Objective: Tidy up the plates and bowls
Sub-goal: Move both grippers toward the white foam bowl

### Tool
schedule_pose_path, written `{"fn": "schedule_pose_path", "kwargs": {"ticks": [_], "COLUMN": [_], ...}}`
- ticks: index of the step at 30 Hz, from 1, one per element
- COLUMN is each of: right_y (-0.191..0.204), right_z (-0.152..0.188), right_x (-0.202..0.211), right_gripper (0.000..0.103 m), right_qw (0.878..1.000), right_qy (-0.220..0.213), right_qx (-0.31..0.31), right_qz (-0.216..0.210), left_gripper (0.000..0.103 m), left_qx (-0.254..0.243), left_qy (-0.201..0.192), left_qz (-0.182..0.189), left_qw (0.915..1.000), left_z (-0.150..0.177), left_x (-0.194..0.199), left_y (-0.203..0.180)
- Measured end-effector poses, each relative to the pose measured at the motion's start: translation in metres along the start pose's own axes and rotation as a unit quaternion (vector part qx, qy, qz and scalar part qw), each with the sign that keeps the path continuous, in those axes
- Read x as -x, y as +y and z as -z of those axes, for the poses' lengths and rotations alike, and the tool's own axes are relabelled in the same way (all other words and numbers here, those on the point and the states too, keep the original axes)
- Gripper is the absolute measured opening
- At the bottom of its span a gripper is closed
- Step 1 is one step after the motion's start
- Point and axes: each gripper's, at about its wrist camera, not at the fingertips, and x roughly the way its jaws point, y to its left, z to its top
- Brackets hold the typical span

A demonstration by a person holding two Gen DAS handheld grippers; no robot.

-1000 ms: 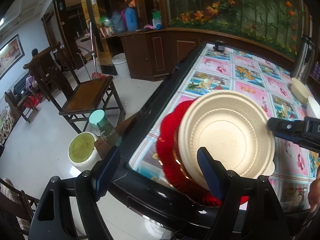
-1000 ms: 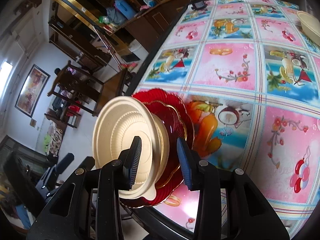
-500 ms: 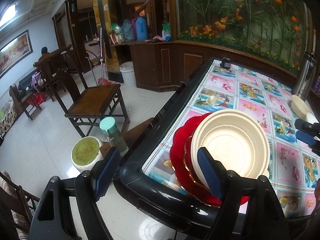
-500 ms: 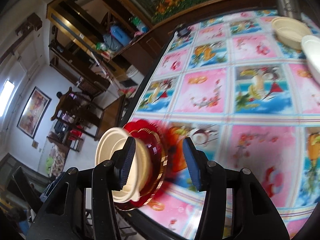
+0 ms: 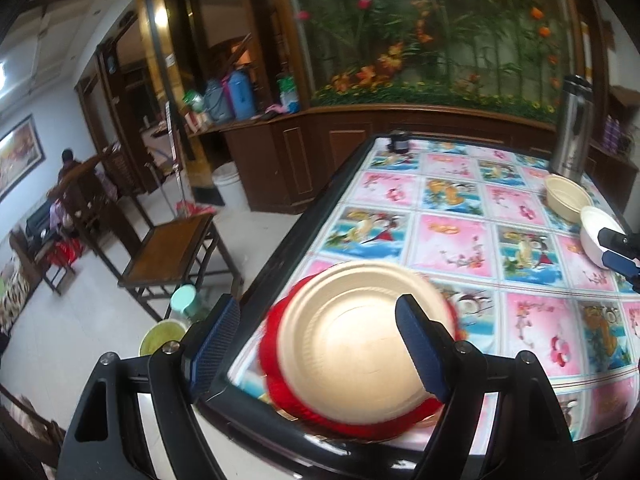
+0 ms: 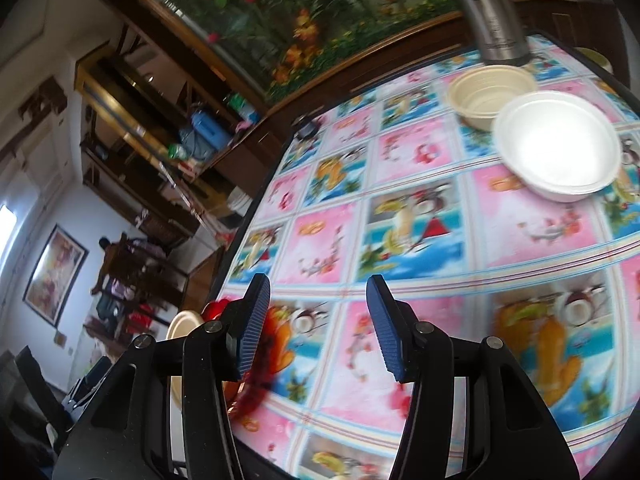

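Plates sit stacked at the near left corner of the table (image 5: 448,216): a cream plate (image 5: 352,344) on top of a red plate (image 5: 280,392) whose scalloped rim shows around it. Two bowls lie well apart from them toward the far right, a cream bowl (image 6: 490,94) touching a white bowl (image 6: 558,146), with a steel flask (image 6: 494,20) just behind. A bright patterned cloth covers the table.

Left gripper (image 5: 320,346) hovers over the stack, jaws wide and empty. Right gripper (image 6: 316,322) has just been opening; its jaws stand moderately apart over bare cloth, nothing between them.
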Motion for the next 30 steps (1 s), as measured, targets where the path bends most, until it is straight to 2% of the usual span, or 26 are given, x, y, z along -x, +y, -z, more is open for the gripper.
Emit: {"fn": "schedule_pose_path", "kwargs": {"ticks": [7, 15, 19, 25, 28, 30], "right_y": [-0.041, -0.079, -0.100, -0.149, -0.186, -0.216], "right_z": [-0.024, -0.055, -0.075, -0.104, -0.106, -0.107], "right_x": [0.025, 0.055, 0.072, 0.096, 0.098, 0.092], "right_gripper": [0.051, 0.051, 0.051, 0.050, 0.050, 0.050], "right_qw": [0.999, 0.998, 0.995, 0.985, 0.982, 0.984], "right_qy": [-0.023, -0.053, -0.084, -0.154, -0.173, -0.147], "right_qx": [-0.016, -0.019, -0.011, 0.000, -0.041, -0.094], "right_qz": [0.019, 0.035, 0.046, 0.072, 0.056, 0.040], "left_gripper": [0.081, 0.081, 0.081, 0.081, 0.081, 0.081], "left_qx": [-0.046, -0.090, -0.117, -0.150, -0.151, -0.143], "left_qy": [-0.013, -0.010, -0.006, 0.001, -0.002, -0.006], "left_qz": [0.013, 0.033, 0.041, 0.065, 0.083, 0.093], "left_qw": [0.9988, 0.9953, 0.9922, 0.9865, 0.9850, 0.9853], "left_z": [-0.018, -0.034, -0.041, -0.055, -0.065, -0.073], "left_x": [0.006, 0.005, 0.002, -0.005, -0.011, -0.017], "left_y": [-0.049, -0.109, -0.143, -0.197, -0.224, -0.244]}}
